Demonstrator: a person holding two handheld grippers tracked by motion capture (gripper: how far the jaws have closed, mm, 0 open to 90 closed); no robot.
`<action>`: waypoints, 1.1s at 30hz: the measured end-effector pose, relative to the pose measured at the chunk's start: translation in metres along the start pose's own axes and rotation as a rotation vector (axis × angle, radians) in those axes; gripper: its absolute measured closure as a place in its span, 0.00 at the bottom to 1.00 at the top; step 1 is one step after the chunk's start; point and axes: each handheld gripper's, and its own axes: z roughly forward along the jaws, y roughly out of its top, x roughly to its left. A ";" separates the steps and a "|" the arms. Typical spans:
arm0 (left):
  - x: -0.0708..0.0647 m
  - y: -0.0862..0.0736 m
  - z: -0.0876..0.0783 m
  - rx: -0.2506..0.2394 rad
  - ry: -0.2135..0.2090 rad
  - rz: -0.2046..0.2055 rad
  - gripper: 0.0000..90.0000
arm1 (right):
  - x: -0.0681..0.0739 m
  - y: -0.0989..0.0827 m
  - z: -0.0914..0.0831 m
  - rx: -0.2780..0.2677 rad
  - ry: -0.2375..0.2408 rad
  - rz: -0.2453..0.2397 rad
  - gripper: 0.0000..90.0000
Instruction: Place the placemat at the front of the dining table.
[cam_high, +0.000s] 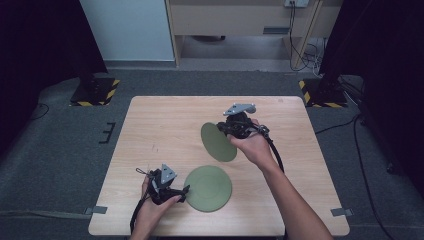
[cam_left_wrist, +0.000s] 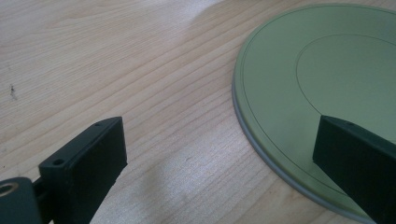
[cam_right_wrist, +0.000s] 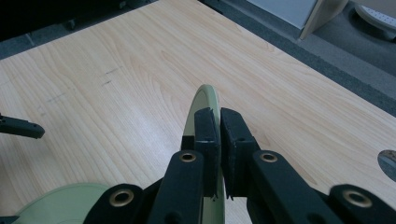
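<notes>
Left gripper gapes beside the flat plate, cut off by the frame; right gripper clamps the raised plate, mostly hidden edge-on.

The table is pale wood with a fine straight grain and a few small dark marks toward its left edge. The plate lying flat near the front edge is a matte olive green, with thin concentric rings scored in it and a grey rim. The plate held on edge near the table's middle is the same olive green. The left gripper and the right gripper are black, each topped by a grey three-cornered plate, with brass-coloured rings at the finger joints.
</notes>
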 end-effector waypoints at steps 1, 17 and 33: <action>0.000 0.000 0.000 0.000 0.000 0.000 0.02 | 0.000 0.001 0.000 0.001 0.000 0.000 0.96; 0.001 0.000 -0.001 -0.004 0.000 -0.003 0.02 | -0.007 0.002 0.001 -0.019 -0.025 0.021 0.96; 0.003 0.000 -0.001 -0.010 -0.004 -0.006 0.02 | -0.023 0.009 0.007 -0.026 -0.077 0.047 0.96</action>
